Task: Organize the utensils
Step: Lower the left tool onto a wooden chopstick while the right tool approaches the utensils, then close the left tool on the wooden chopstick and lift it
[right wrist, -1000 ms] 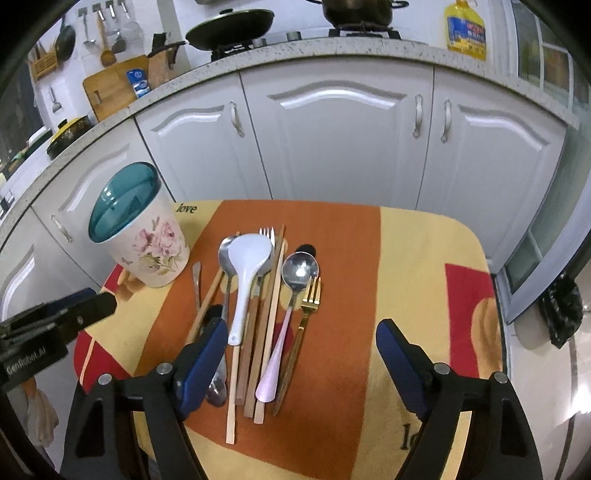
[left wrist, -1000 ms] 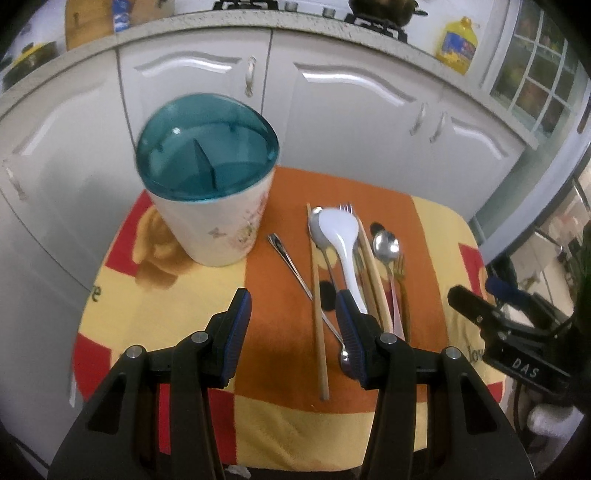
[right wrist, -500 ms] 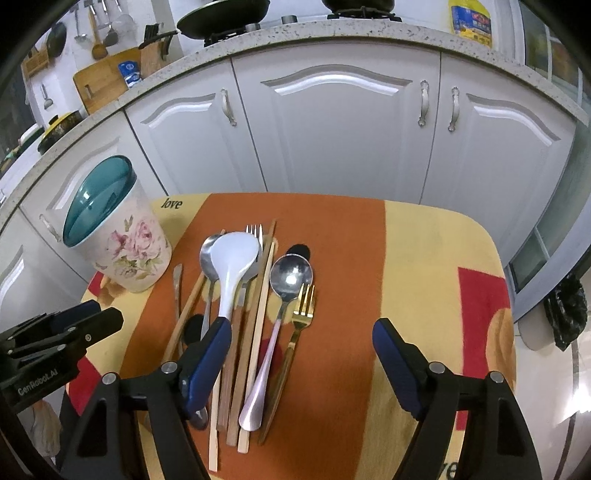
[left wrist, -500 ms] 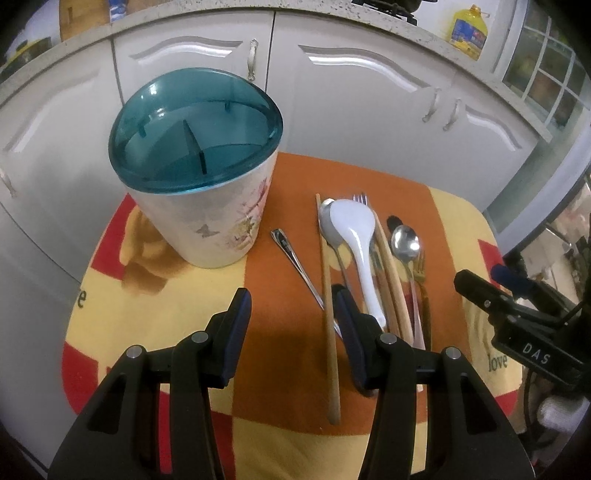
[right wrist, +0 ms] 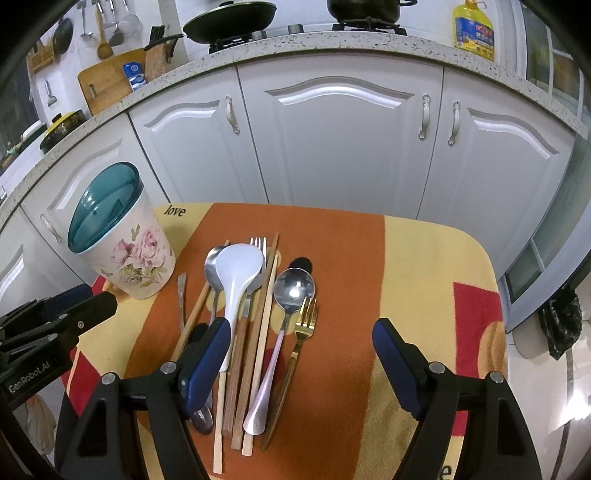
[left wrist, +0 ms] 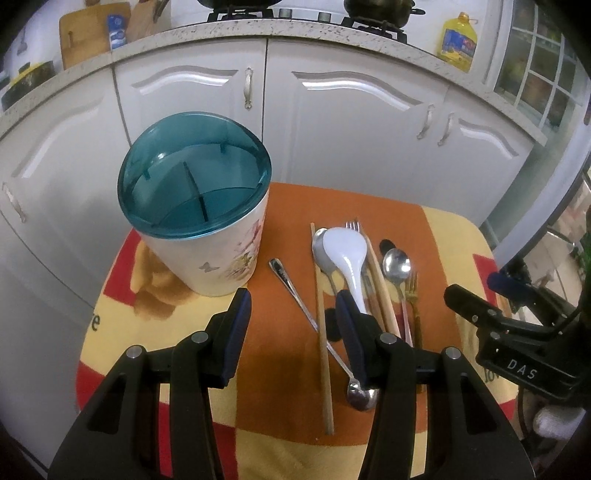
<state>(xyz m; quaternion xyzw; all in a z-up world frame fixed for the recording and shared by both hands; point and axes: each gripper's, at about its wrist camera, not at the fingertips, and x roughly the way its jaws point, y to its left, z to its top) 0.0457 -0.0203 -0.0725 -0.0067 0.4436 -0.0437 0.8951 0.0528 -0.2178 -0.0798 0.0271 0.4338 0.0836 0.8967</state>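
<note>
A floral utensil holder with a teal divided lid stands at the table's left. Beside it lies a row of utensils: a white rice paddle, a steel spoon, a gold fork, wooden chopsticks and a thin long-handled spoon. My left gripper is open and empty, above the table between the holder and the utensils. My right gripper is open wide and empty, above the utensil handles.
The small table has an orange, yellow and red cloth. White cabinet doors stand close behind it, under a speckled counter with a stove, pans and an oil bottle. Each gripper shows at the edge of the other's view.
Both grippers have drawn back and up a little, so the holder and utensils sit lower and farther in view. Both stay open. Nothing on the table has moved.
</note>
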